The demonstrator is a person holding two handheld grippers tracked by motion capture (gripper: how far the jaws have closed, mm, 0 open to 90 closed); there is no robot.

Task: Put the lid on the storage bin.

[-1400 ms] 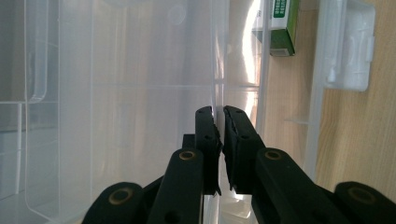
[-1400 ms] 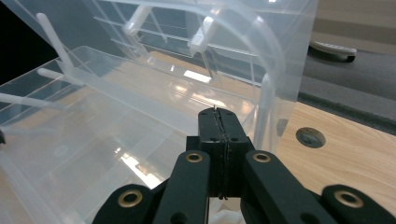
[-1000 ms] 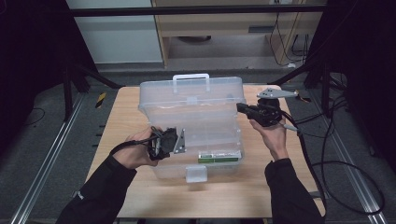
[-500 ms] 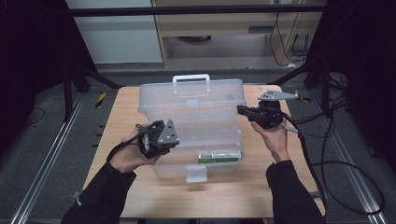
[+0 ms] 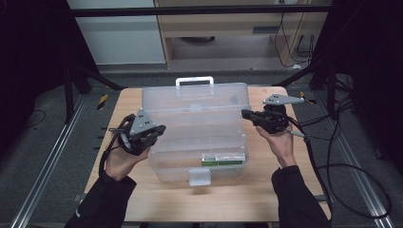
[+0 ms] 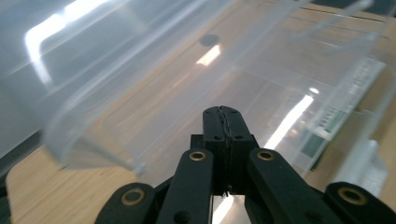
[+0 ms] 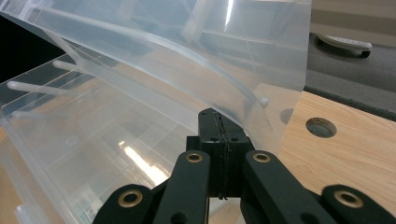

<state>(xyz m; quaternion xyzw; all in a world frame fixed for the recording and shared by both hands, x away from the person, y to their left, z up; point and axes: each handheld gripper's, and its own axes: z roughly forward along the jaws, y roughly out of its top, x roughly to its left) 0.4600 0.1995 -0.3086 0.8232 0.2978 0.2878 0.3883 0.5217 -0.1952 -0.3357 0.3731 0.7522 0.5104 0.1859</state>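
Box (image 5: 195, 123) on table (image 5: 266, 199), between grippers.

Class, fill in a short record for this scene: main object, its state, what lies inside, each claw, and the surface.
main object: clear plastic box with handle
state: lid raised, tilted up at the far side
inside: green-edged label strip near front wall
left claw: shut, empty, beside box's left wall
right claw: shut, empty, at box's right edge
surface: wooden table

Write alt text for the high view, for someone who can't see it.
A clear plastic storage box with a white handle sits on a wooden table, flanked by a person's two hand-held grippers. The left gripper and right gripper are both shut and point at the box's sides. A green-labelled item lies inside.
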